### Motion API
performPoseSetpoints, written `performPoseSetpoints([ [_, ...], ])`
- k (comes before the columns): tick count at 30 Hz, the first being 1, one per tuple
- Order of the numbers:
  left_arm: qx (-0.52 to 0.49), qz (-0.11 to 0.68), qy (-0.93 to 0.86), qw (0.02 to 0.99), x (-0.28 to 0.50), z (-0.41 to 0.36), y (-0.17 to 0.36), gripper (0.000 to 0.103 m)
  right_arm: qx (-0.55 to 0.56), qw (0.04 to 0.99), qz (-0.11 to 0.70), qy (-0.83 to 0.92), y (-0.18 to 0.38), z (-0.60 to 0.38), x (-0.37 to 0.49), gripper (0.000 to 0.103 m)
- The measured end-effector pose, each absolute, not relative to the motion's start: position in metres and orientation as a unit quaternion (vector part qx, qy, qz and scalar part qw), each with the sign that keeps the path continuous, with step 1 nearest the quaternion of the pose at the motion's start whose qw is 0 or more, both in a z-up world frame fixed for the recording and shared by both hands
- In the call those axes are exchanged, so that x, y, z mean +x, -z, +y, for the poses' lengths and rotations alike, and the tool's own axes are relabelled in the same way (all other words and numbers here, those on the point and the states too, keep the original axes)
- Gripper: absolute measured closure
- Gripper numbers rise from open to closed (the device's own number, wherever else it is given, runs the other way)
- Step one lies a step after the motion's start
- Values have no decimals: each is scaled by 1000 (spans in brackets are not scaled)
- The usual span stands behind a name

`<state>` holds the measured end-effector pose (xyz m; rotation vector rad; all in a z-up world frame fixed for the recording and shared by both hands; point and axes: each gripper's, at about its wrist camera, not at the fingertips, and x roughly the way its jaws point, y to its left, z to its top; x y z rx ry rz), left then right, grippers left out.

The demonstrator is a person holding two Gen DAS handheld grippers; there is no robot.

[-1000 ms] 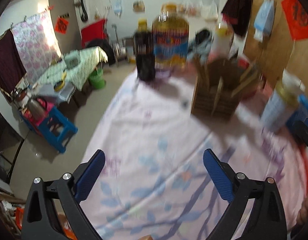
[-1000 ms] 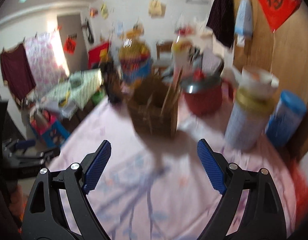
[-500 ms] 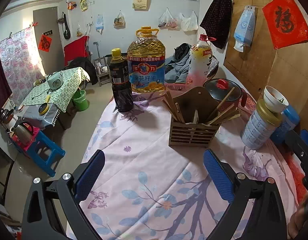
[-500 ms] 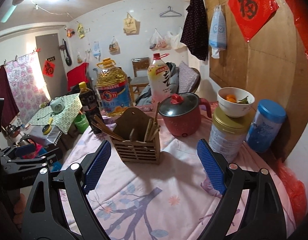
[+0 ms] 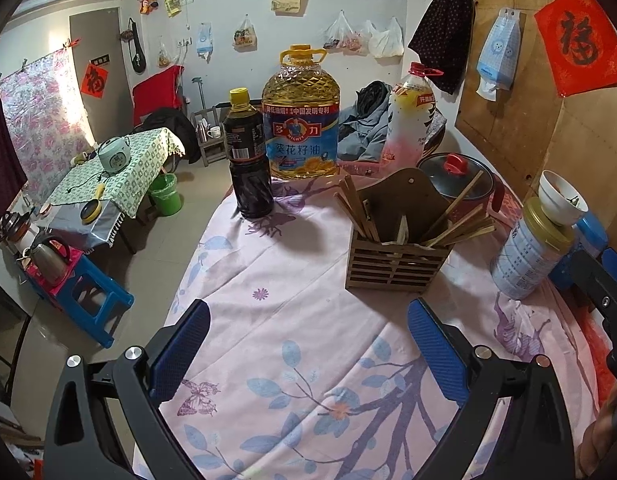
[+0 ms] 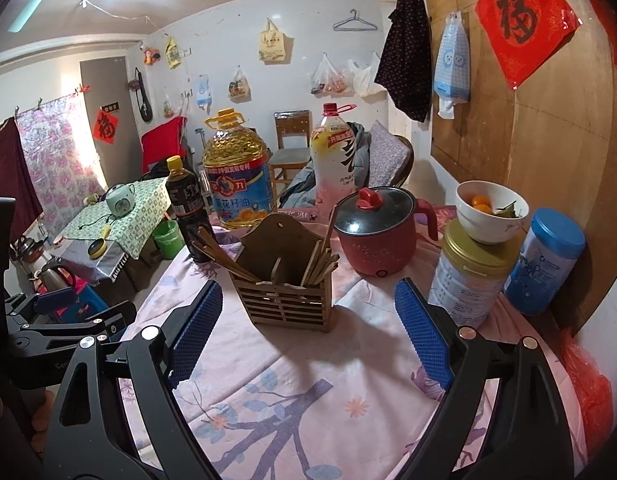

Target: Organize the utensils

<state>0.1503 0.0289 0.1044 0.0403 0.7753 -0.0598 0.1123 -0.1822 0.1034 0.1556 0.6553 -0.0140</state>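
Chopsticks (image 6: 212,252) are seen leaning out of a slatted wooden holder (image 6: 284,304) that stands near the middle of a table covered with a pink flowered cloth (image 6: 308,400). More sticks (image 5: 456,224) are fanned out of the holder's right compartment, and a pale utensil is stood in the middle one; what kind it is cannot be told.

Just behind the holder, to the right, a red pot with a glass lid (image 6: 378,240) is placed. Farther right, a tin with a gold lid (image 6: 468,276) is topped by a white bowl (image 6: 490,212) with small oranges inside, and a blue-capped canister (image 6: 548,260) is set beside it against the wooden wall. At the far left of the holder a dark sauce bottle (image 5: 248,156) is stood, with a big jug of cooking oil (image 5: 300,116) and a tall drink bottle (image 5: 408,116) at the table's far edge.

The left gripper (image 5: 308,344) is held released over bare cloth, nearer than the holder, with nothing between its blue pads. The right gripper (image 6: 308,332) is likewise spread wide and empty, the holder being framed between its fingers but not touched. Nothing is placed between either gripper and the holder.
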Motion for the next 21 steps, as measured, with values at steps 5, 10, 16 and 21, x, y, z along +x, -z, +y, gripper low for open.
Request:
performPoseSetpoints([
  [5,22,381,25,924,152,27,-103,6,78,944,322,5,-103,-182,114,18],
  [10,24,381,24,924,153,26,-103,6,77,944,321,3,-100,-181,119,18],
  [16,27,381,24,924,154,24,-102,6,83,944,320,1,-98,-184,122,18],
  [21,30,381,23,924,155,23,-100,6,85,944,318,1,-97,-186,122,18],
])
